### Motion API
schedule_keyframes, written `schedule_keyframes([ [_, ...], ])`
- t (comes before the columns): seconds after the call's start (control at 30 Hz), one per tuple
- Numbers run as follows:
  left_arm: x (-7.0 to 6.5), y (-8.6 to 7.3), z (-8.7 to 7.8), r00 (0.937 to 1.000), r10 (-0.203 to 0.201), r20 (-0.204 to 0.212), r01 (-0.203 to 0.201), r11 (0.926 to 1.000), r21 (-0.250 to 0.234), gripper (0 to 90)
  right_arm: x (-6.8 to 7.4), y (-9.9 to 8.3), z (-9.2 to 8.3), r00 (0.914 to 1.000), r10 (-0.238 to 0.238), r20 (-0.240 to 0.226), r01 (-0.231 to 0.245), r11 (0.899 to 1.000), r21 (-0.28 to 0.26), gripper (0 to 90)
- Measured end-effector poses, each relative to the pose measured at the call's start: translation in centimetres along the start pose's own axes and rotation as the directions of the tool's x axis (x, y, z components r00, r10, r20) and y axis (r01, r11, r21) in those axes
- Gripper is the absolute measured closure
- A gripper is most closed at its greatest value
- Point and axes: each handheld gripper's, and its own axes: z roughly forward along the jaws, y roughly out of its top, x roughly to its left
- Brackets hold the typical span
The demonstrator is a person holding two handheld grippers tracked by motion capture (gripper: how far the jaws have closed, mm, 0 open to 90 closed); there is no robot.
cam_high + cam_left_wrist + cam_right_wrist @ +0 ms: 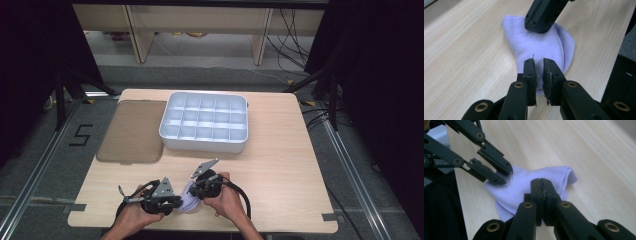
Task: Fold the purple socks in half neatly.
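Note:
A small lavender cloth (186,203) lies crumpled near the table's front edge, between the two hands. My left gripper (178,202) comes at it from the left. In the left gripper view its jaws (538,62) stand nearly together, with a fold of the cloth (544,45) pinched between the pads. My right gripper (194,192) reaches the cloth from the right. In the right gripper view its jaws (541,181) are pressed shut on a raised ridge of the cloth (521,187). The left gripper (507,177) grips the opposite edge there, and the right gripper (536,27) shows at the cloth's far side.
A white tray (200,145) with several empty compartments stands at the back middle of the wooden table (280,170). A flat brown translucent lid (132,131) lies to its left. The table's front edge runs just behind the hands.

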Motion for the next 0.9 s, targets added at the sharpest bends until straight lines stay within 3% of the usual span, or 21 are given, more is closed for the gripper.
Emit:
schedule_keyframes([
  [0.1, 0.0, 0.0, 0.1, 0.9999, 0.012, -0.009, -0.012, 0.9999, 0.007, 79.9, 0.1, 0.0, -0.1, 1.0, -0.002, 0.006, 0.002, 1.0, 0.003, 87.6],
  [0.13, 0.1, 0.1, 0.0, 0.9993, 0.037, -0.004, -0.037, 0.9993, 0.01, 79.9, 0.2, 0.2, -0.2, 0.9997, 0.008, 0.023, -0.009, 1.0, 0.004, 83.9],
  [0.17, 0.1, 0.1, 0.0, 0.9993, 0.037, -0.004, -0.037, 0.9993, 0.01, 79.9, 0.2, 0.3, -0.4, 0.9995, 0.014, 0.028, -0.014, 1.0, 0.001, 82.0],
  [0.2, 0.0, 0.0, 0.1, 0.9999, 0.012, -0.006, -0.012, 0.9999, 0.001, 79.9, 0.2, 0.3, -0.4, 0.9995, 0.014, 0.028, -0.014, 1.0, 0.001, 82.0],
  [0.23, 0.0, 0.0, 0.1, 1.0, -0.001, 0.004, 0.001, 1.0, 0.0, 79.9, 0.0, 0.4, -0.5, 0.9992, -0.007, 0.04, 0.007, 1.0, -0.004, 79.0],
  [0.3, 0.0, 0.0, 0.1, 1.0, 0.0, -0.001, 0.0, 1.0, -0.001, 79.8, -0.2, 0.7, -0.9, 0.9982, 0.002, 0.06, -0.002, 1.0, -0.001, 70.4],
  [0.33, 0.1, 0.0, 0.1, 0.9996, 0.026, -0.011, -0.026, 0.9997, 0.005, 79.8, -0.5, 1.0, -1.1, 0.9978, 0.011, 0.065, -0.012, 1.0, 0.029, 63.4],
  [0.37, 0.1, 0.0, 0.1, 0.9996, 0.026, -0.011, -0.026, 0.9997, 0.005, 79.7, -0.5, 1.0, -1.1, 0.9978, 0.011, 0.065, -0.012, 1.0, 0.029, 63.4],
  [0.4, 0.1, 0.1, 0.1, 0.9994, 0.032, -0.01, -0.032, 0.9995, 0.005, 79.7, -0.9, 1.2, -1.2, 0.9982, 0.013, 0.059, -0.017, 0.998, 0.062, 55.8],
  [0.47, 0.0, 0.1, 0.0, 0.9997, 0.023, -0.009, -0.023, 0.9997, 0.005, 79.6, -1.2, 1.4, -0.9, 0.9986, 0.016, 0.05, -0.019, 0.997, 0.077, 51.3],
  [0.7, 0.0, 0.1, 0.0, 0.9996, 0.026, -0.013, -0.026, 0.9997, 0.003, 79.3, -1.6, 1.9, 0.3, 1.0, -0.001, 0.007, 0.0, 0.991, 0.136, 47.3],
  [0.9, 0.1, 0.0, 0.0, 0.9995, 0.033, -0.003, -0.033, 0.9995, -0.001, 79.2, -2.2, 2.0, 1.1, 0.9978, 0.058, -0.031, -0.052, 0.984, 0.168, 45.8],
])
